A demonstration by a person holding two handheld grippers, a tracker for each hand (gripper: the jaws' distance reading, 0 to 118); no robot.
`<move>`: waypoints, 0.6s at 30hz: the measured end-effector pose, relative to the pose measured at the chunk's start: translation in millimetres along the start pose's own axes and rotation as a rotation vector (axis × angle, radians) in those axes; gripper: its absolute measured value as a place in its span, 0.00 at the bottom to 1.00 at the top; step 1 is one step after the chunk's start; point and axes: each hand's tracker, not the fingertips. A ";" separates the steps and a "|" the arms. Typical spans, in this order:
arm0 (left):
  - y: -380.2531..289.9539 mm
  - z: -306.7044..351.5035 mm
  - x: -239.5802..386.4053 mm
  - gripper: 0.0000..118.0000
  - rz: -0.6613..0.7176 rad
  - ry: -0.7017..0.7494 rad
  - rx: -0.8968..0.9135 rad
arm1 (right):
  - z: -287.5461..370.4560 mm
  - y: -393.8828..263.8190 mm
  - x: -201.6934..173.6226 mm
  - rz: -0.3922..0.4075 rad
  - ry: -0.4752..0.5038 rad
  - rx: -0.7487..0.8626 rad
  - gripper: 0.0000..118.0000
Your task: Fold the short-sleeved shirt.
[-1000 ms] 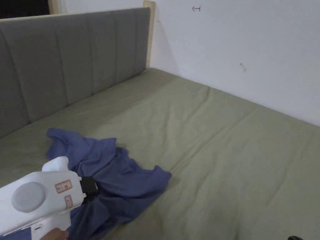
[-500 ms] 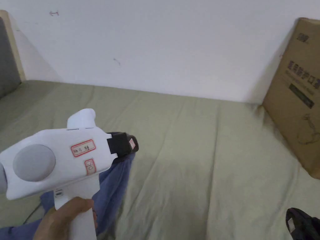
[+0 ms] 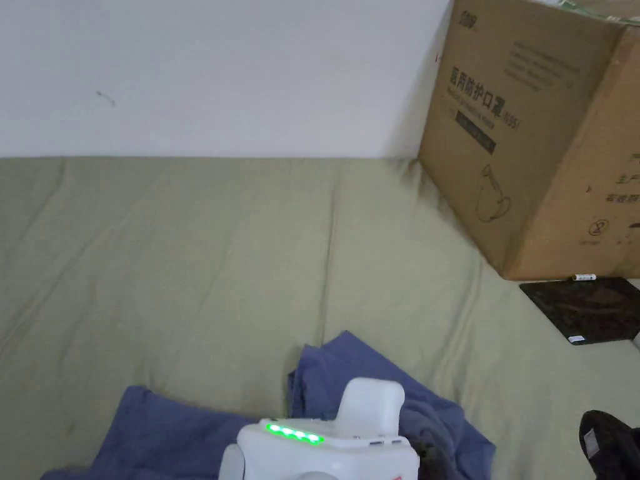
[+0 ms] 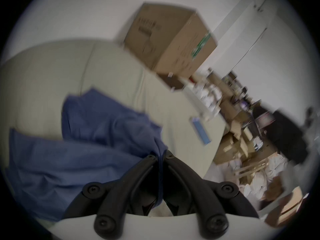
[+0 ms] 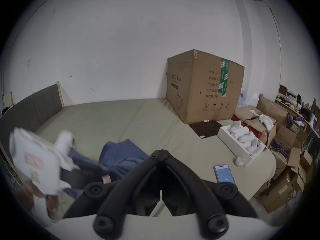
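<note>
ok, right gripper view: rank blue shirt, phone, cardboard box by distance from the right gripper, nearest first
1. blue shirt, just ahead-left of the right gripper, crumpled on the bed.
2. phone, to the right, flat near the bed edge.
3. cardboard box, far right corner, against the wall.

One blue shirt (image 3: 350,387) on the bed (image 3: 187,250), one big cardboard box (image 3: 537,125), one dark mat (image 3: 587,309), one phone (image 5: 224,173), two grippers.

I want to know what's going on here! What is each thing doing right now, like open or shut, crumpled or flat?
Blue shirt: crumpled on the bed, not folded.
Left claw: shut on the blue shirt.
Right claw: shut, holding nothing.
Cardboard box: closed, taped, standing on the bed.
Phone: lying flat, screen lit.
</note>
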 end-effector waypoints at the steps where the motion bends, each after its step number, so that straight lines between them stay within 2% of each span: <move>1: -9.9 -12.2 -5.5 0.02 0.003 0.050 -0.045 | -1.7 -2.7 1.7 0.001 -0.002 -0.010 0.00; 5: -32.4 -32.9 -28.7 0.02 -0.017 0.176 -0.124 | -10.2 -13.3 4.8 -0.003 0.006 -0.049 0.00; 7: -36.5 -34.0 -36.2 0.03 -0.007 0.170 -0.141 | -15.3 -16.1 2.8 -0.009 0.016 -0.067 0.00; 8: -39.2 -35.3 -42.1 0.09 0.025 0.157 -0.153 | -19.1 -22.6 6.6 -0.011 0.023 -0.076 0.00; 9: -42.5 -35.0 -47.5 0.21 0.062 0.146 -0.151 | -21.5 -24.4 5.7 -0.011 0.030 -0.083 0.00; 10: -45.6 -29.8 -50.8 0.43 0.110 0.137 -0.132 | -23.2 -25.1 4.1 -0.009 0.038 -0.087 0.00; 11: -47.5 -22.4 -54.6 0.51 0.173 0.102 -0.117 | -24.2 -24.9 2.5 -0.006 0.050 -0.091 0.00; 13: -47.5 1.7 -58.8 0.59 0.270 -0.005 -0.066 | -26.5 -28.0 0.6 0.002 0.081 -0.088 0.00; 16: -44.5 57.4 -64.3 0.57 0.293 0.074 0.047 | -31.2 -26.4 -7.1 0.005 0.122 -0.079 0.00; 17: -46.5 77.9 -66.0 0.49 0.290 0.112 0.092 | -32.4 -26.1 -9.7 0.004 0.134 -0.072 0.00; 18: -51.2 100.9 -66.9 0.30 0.283 0.161 0.152 | -33.0 -26.1 -12.7 0.002 0.148 -0.065 0.00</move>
